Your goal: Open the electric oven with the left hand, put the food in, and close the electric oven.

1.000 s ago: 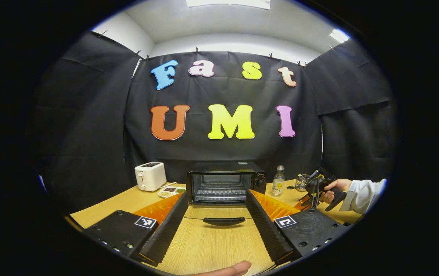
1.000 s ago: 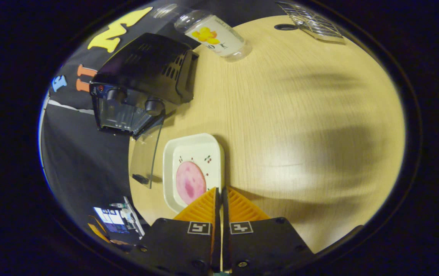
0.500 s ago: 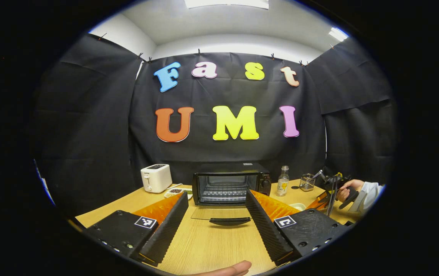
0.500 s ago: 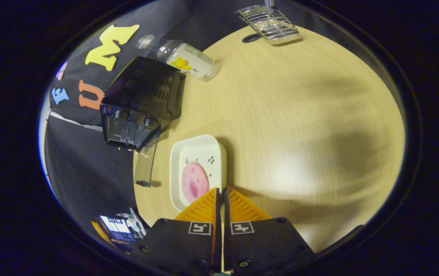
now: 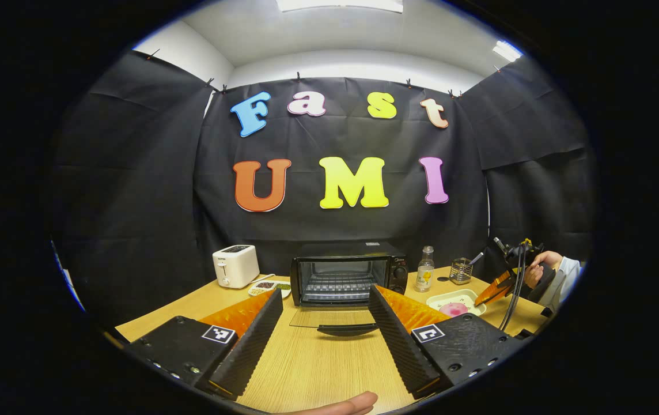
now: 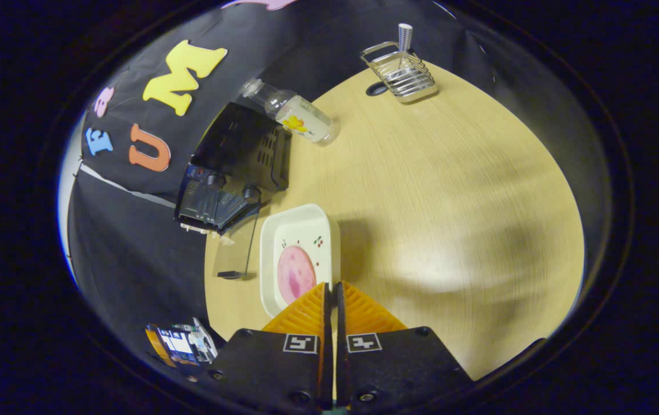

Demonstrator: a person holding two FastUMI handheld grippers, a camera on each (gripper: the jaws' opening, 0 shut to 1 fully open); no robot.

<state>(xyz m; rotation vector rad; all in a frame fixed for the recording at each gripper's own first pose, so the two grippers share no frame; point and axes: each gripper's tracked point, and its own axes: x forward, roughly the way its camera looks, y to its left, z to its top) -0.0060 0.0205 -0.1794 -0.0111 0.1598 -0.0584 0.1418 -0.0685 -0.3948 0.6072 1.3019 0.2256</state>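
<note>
The oven (image 5: 348,272) sits toward the back edge of the desk (image 5: 318,369), close to the black cloth wall, and its glass door (image 5: 329,318) is folded right down so that it lies flat out in front, handle (image 5: 347,329) toward the front edge. Inside, a wire rack (image 5: 335,286) shows.

The left gripper (image 5: 325,331) hangs back from the oven over the front part of the desk, fingers spread wide with nothing between them; the door handle shows in the gap but neither finger touches it. A fingertip (image 5: 345,403) of the person peeks in at the very front.

To the right of the oven door lies a white dish (image 6: 299,253) with a round pink slice of food (image 6: 296,274) on it. The right gripper (image 6: 330,294) is just above the dish's near rim, jaws pressed together with only a sliver between them; I cannot tell whether the dish's rim is caught in that sliver. From the left gripper view, that gripper (image 5: 499,286) tilts down toward the dish from the right edge, held by a hand (image 5: 538,266) in a pale sleeve.

A white toaster (image 5: 235,266) stands near the back left corner, with a small tray of snacks (image 5: 269,286) beside it. A bottle (image 5: 425,269) stands just right of the oven, and a wire holder (image 6: 400,69) farther along the back edge.
</note>
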